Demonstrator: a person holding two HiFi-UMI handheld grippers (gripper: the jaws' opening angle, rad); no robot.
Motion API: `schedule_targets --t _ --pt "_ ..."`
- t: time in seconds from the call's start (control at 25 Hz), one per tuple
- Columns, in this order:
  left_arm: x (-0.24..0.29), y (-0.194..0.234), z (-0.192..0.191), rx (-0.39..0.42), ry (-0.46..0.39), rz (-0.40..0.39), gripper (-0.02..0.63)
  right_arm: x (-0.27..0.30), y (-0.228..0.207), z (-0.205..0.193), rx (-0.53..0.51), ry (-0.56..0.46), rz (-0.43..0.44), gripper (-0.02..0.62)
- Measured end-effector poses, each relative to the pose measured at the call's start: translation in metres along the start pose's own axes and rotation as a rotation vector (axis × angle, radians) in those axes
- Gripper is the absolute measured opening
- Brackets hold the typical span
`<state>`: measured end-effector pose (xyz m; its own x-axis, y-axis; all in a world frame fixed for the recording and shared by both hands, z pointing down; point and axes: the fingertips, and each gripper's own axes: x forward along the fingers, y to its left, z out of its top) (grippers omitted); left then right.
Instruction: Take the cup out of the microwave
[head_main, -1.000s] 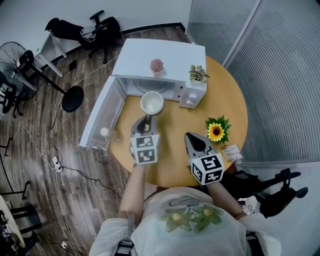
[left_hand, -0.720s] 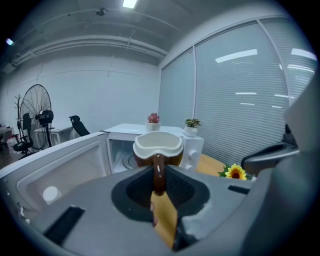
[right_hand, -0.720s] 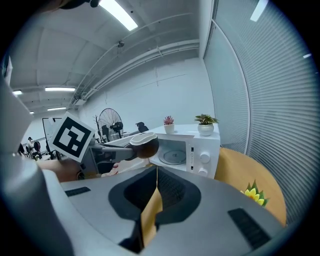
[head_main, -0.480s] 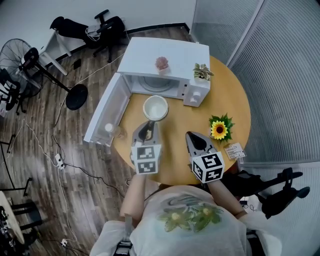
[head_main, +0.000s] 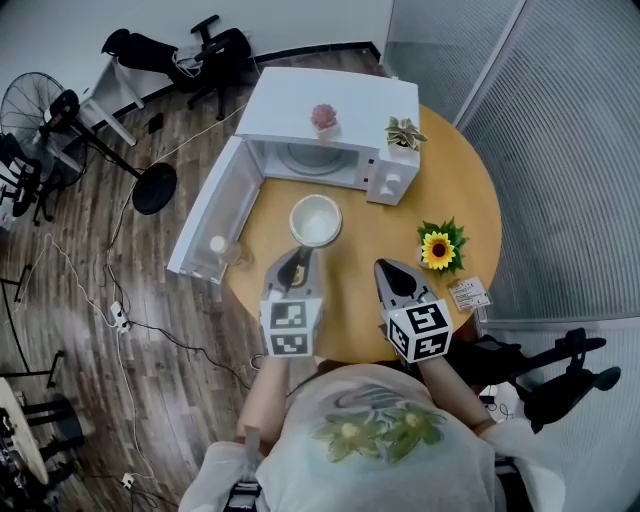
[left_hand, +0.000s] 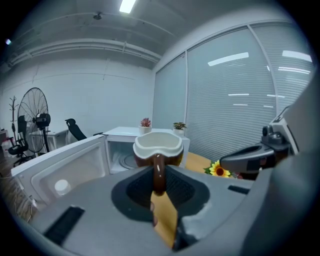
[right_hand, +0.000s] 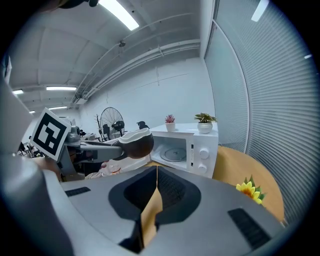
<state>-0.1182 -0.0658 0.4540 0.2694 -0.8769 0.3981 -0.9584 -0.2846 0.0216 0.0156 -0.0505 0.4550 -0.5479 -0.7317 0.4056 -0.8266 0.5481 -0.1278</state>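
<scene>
Since cup (head_main: 316, 220) hung clear of microwave (head_main: 345, 105), at its 6 o'clock above counter (head_main: 455, 195), removal looked nearly done. Handle (left_hand: 159, 172) pinched in left gripper (head_main: 298, 252), keeping cup upright. Idle at cup's 4 o'clock, right gripper (head_main: 392, 270) closed on nothing.

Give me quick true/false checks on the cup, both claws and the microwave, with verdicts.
1. The left claw is shut on the handle of the cup. True.
2. The door of the microwave is open. True.
3. The cup sits inside the microwave. False: it is outside, in front of the opening, over the table.
4. The right claw holds the sunflower. False: its jaws are together with nothing between them, and the sunflower stands on the table.
5. A pink plant and a green plant stand on top of the microwave. True.
</scene>
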Motion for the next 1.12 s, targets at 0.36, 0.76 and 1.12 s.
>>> schedule_targets --t 0.36,0.76,1.12 --pt "-0.011 -0.012 -0.005 0.027 0.006 -0.033 0.054 -0.008 0.002 -0.005 0.002 0.005 0.002 0.018" --pt "-0.004 -0.027 -0.014 0.042 0.034 -0.069 0.054 -0.015 -0.006 -0.008 0.018 0.003 -0.026 0.018" --pt "0.013 -0.044 -0.023 0.065 0.063 -0.116 0.054 -0.024 -0.024 -0.015 0.047 0.009 -0.076 0.018"
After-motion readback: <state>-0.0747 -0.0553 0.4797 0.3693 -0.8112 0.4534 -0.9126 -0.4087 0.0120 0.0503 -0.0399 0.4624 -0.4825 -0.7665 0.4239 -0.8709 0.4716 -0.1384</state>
